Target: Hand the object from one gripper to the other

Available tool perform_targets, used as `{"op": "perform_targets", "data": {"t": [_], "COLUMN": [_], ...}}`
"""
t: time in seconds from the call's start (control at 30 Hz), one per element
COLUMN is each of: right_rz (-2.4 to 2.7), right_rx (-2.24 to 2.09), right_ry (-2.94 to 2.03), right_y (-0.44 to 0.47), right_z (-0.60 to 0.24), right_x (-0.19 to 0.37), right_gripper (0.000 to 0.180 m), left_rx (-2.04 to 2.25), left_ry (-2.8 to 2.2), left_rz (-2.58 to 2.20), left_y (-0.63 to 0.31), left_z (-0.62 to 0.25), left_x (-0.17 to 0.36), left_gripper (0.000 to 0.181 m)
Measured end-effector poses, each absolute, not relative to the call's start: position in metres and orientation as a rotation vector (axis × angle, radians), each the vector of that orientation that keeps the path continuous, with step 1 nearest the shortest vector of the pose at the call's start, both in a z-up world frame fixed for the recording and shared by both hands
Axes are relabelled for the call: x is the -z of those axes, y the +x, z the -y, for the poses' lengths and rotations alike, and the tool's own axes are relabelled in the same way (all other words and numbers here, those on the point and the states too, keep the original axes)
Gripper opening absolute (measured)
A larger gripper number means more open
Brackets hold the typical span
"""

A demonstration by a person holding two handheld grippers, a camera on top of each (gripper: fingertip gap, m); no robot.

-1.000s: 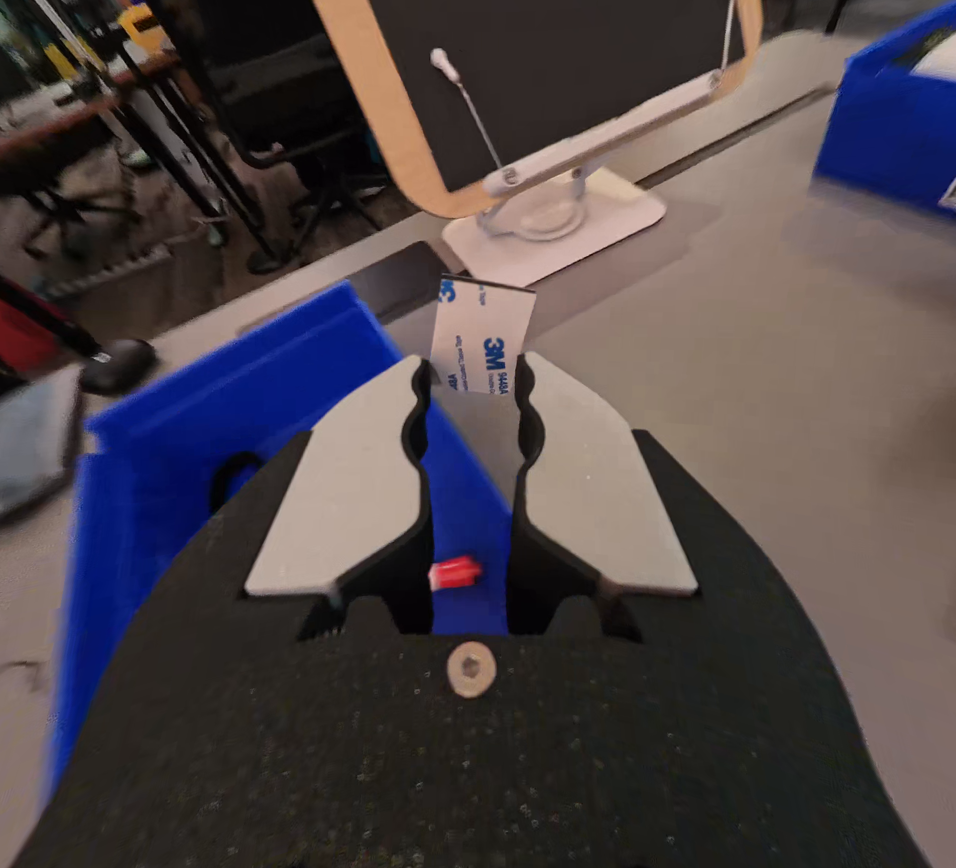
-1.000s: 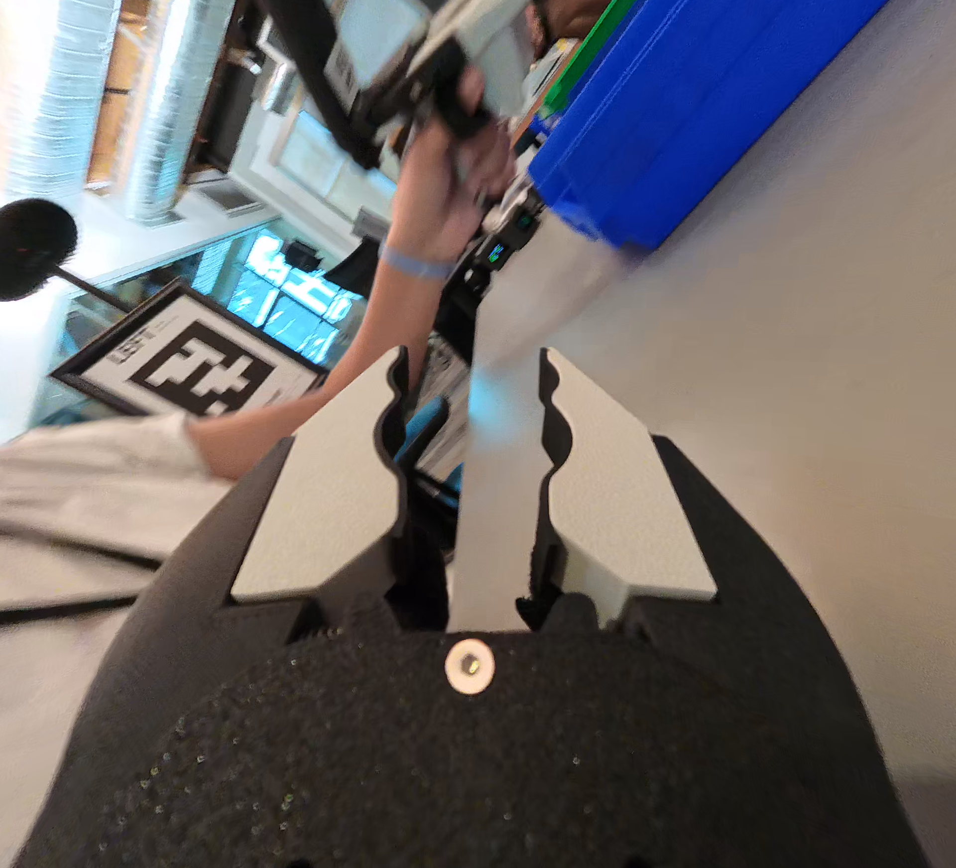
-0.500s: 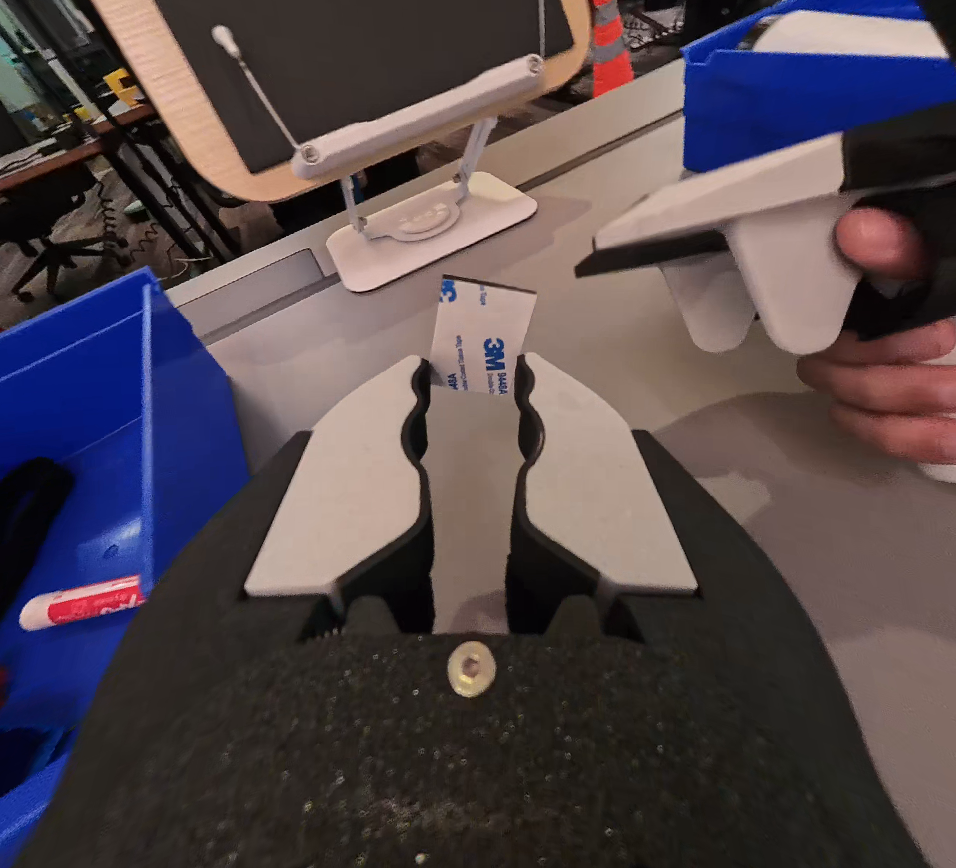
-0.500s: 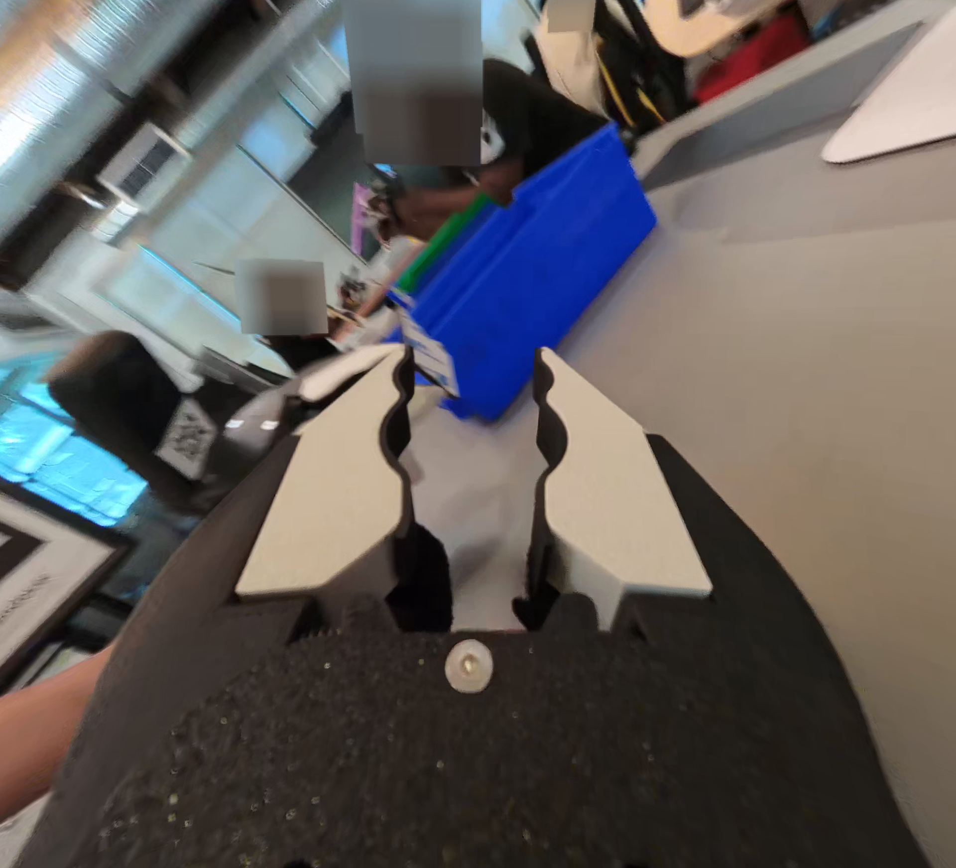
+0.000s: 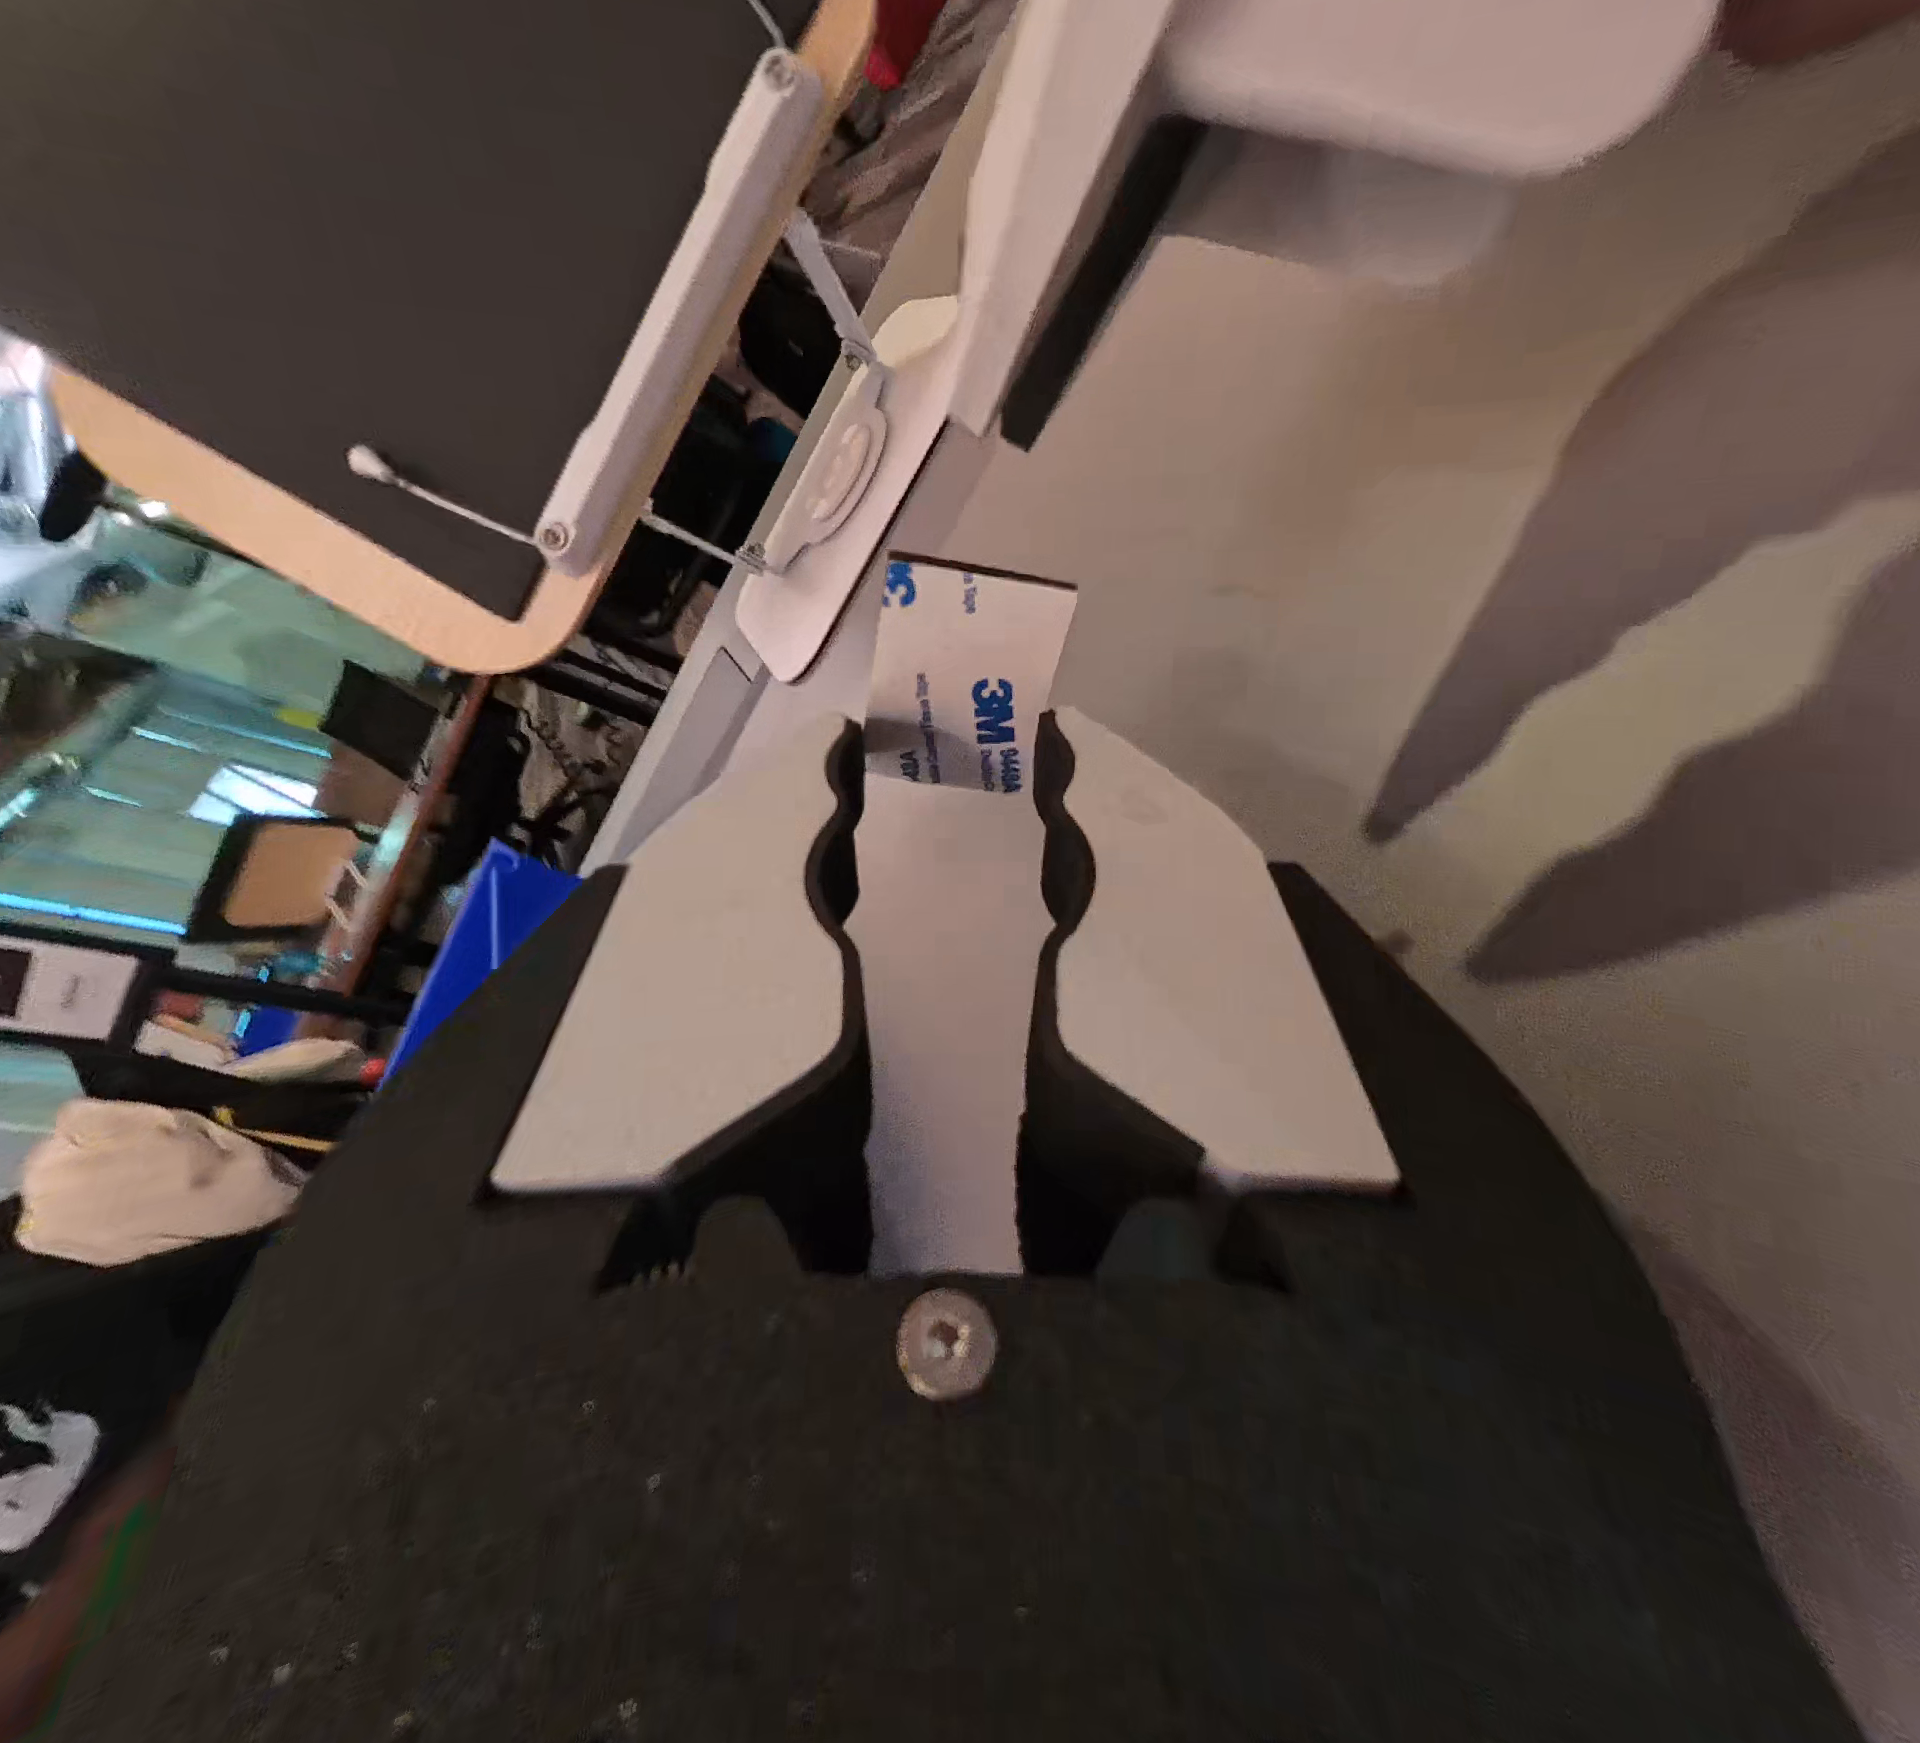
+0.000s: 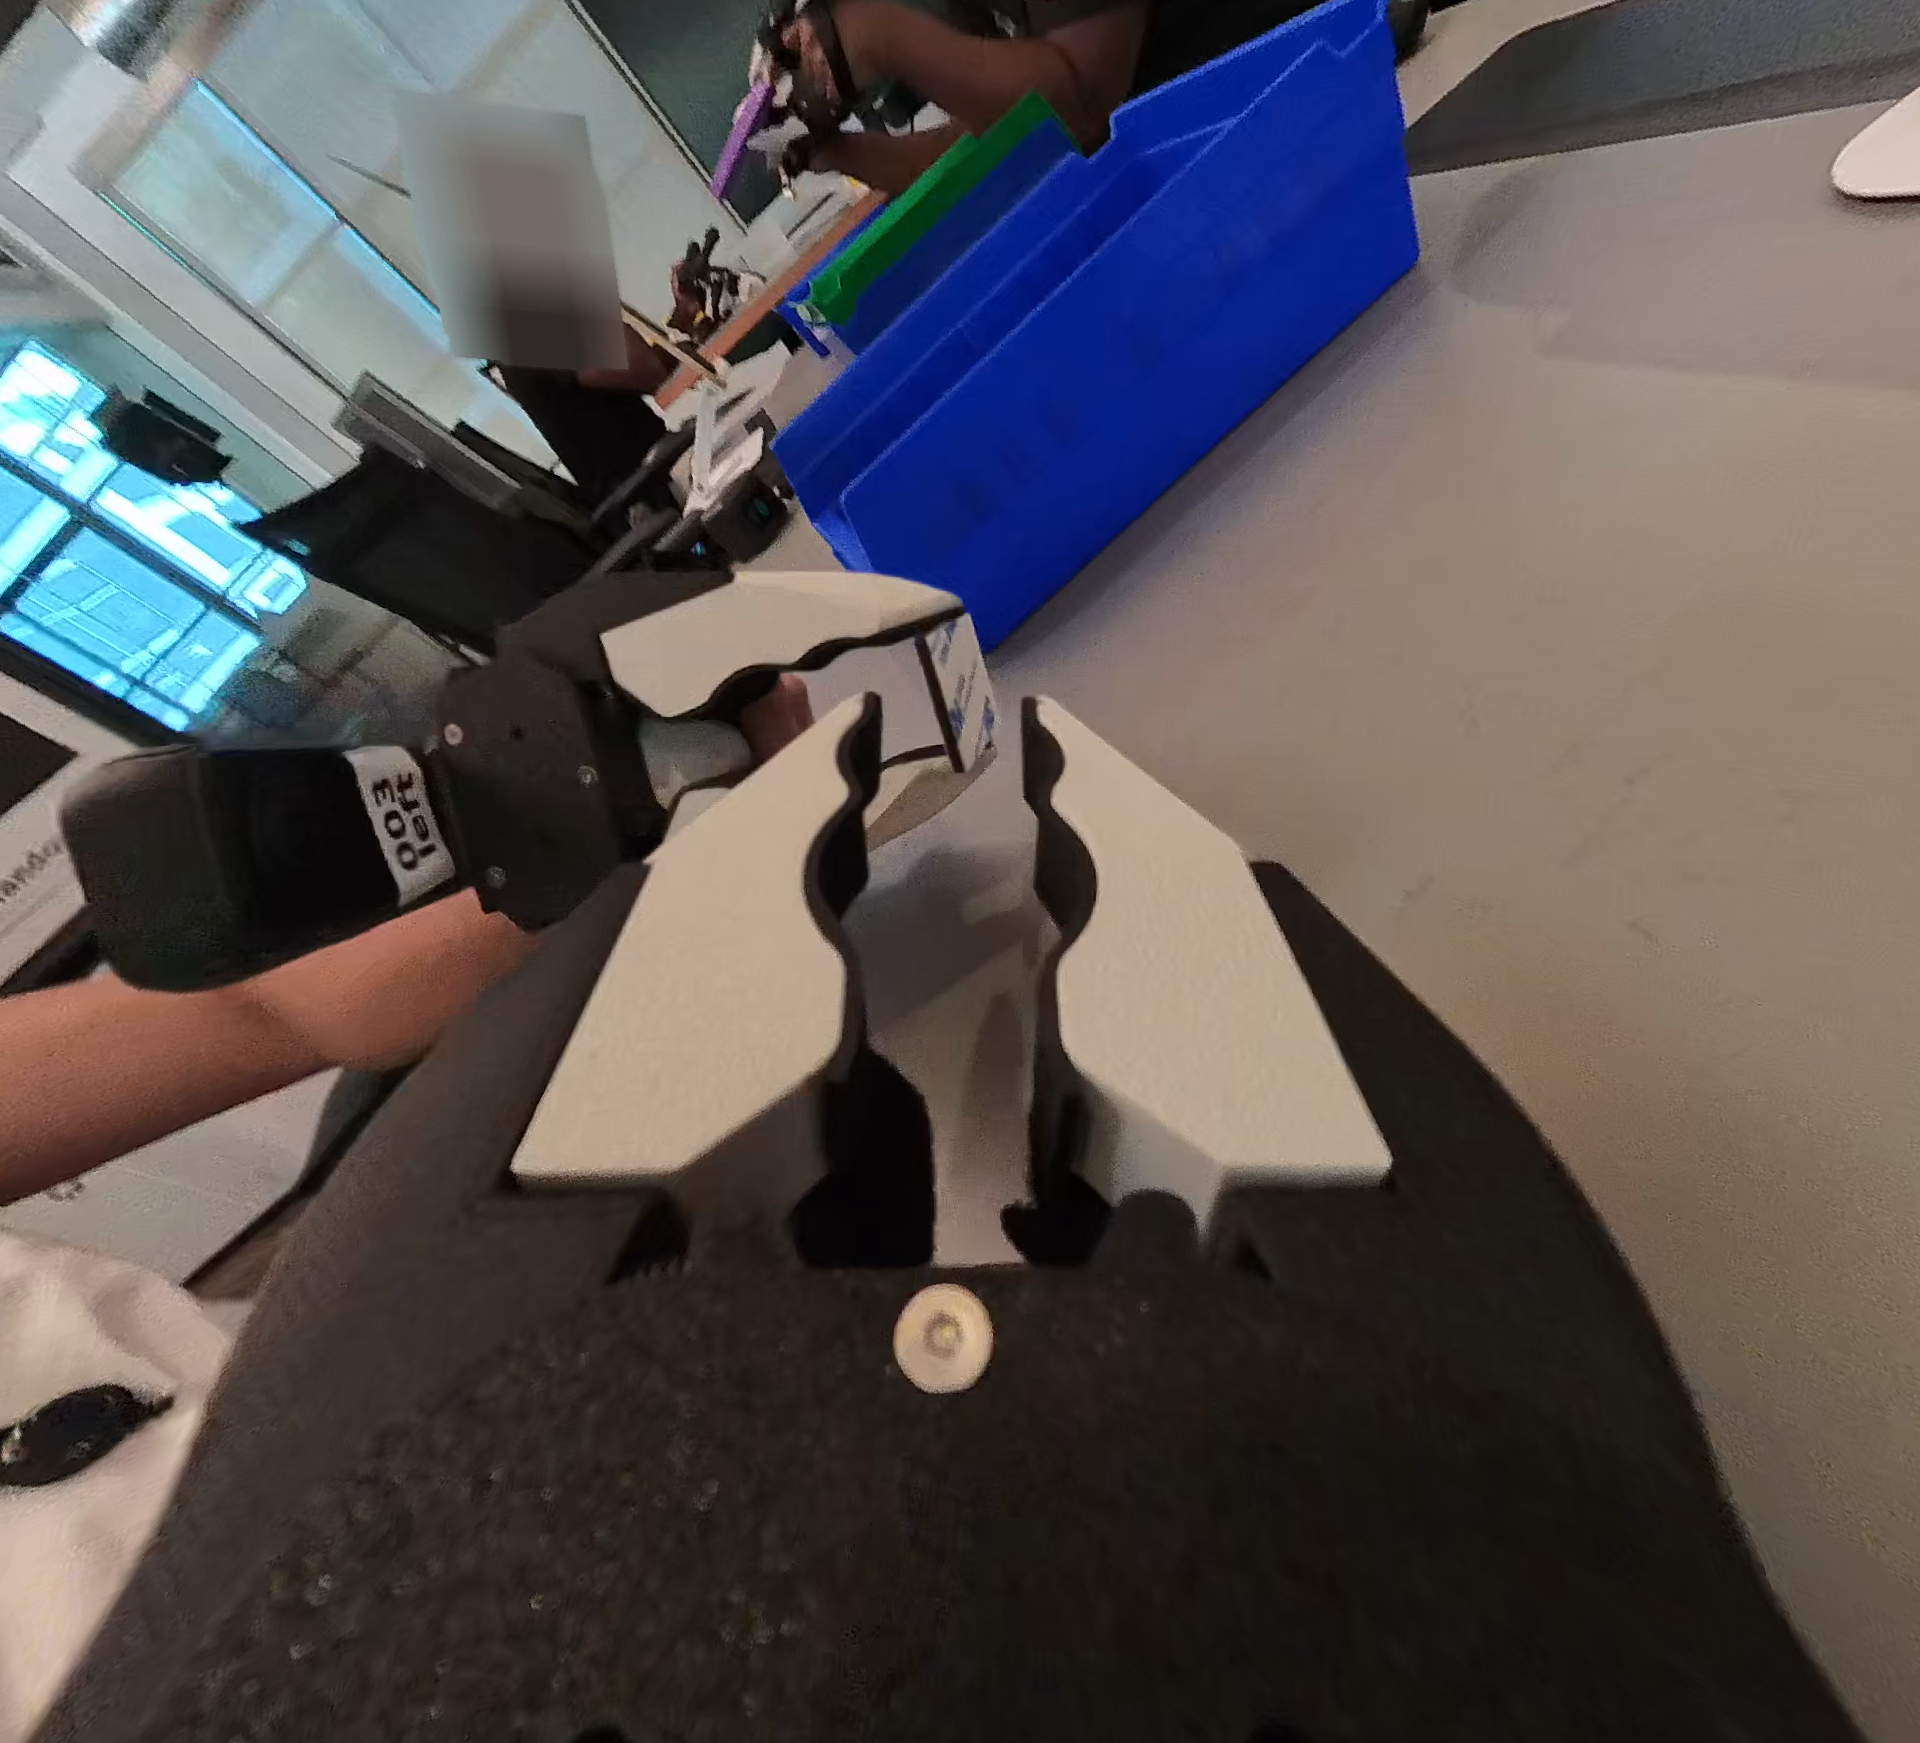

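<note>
My left gripper (image 5: 951, 743) is shut on a small white adhesive pad with blue print (image 5: 977, 654). The pad sticks out past its fingertips. My right gripper (image 6: 951, 722) is open, with its jaws on either side of the pad (image 6: 966, 701), apart from it. In the right wrist view the left gripper comes in from the left, its upper finger (image 6: 810, 623) over the pad. In the left wrist view one finger (image 5: 1049, 135) of the right gripper hangs blurred close above the pad.
A grey table (image 6: 1558, 654) lies under both grippers. A blue bin (image 6: 1122, 405) stands on it beyond the pad. A dark board in a wooden frame (image 5: 416, 187) stands on a white base (image 5: 831, 498). People sit at a far table. My right fingertips sit around 5 cm from my left ones.
My left gripper has rolled sideways with the pad still in it. My right gripper has swung round and closed in until its open jaws stand either side of the pad.
</note>
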State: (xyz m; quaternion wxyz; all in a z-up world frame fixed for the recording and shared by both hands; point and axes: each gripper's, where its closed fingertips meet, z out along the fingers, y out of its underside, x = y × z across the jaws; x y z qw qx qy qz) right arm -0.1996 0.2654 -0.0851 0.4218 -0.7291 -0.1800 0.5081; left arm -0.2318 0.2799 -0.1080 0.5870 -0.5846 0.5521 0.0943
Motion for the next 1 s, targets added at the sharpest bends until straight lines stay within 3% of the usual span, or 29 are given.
{"op": "perform_targets", "data": {"t": [0.3, 0.43, 0.6, 0.83, 1.0], "right_rz": [0.674, 0.674, 0.703, 0.677, 0.732], "right_rx": [-1.191, -1.108, -1.073, -1.156, -1.389], "right_ry": [-1.883, -1.9, -1.896, -1.705, -1.646], "right_y": [-0.215, -0.213, -0.208, -0.173, -0.196], "right_z": [-0.252, -0.256, -0.256, -0.254, -0.232], "right_x": [0.104, 0.107, 0.104, 0.066, 0.059], "right_gripper": [0.022, 0.004, 0.004, 0.003, 0.003], "left_rx": [-0.304, -0.283, -0.143, 0.821, 1.462], "left_ry": [-1.233, -1.235, -1.296, -1.594, -1.5], "left_rz": [-1.395, -1.381, -1.335, -1.1, -0.921], "left_y": [-0.218, -0.218, -0.216, -0.212, -0.219], "left_z": [-0.265, -0.265, -0.259, -0.237, -0.221], "left_x": [0.113, 0.111, 0.108, 0.087, 0.048], "left_gripper": [0.031, 0.031, 0.031, 0.028, 0.029]}}
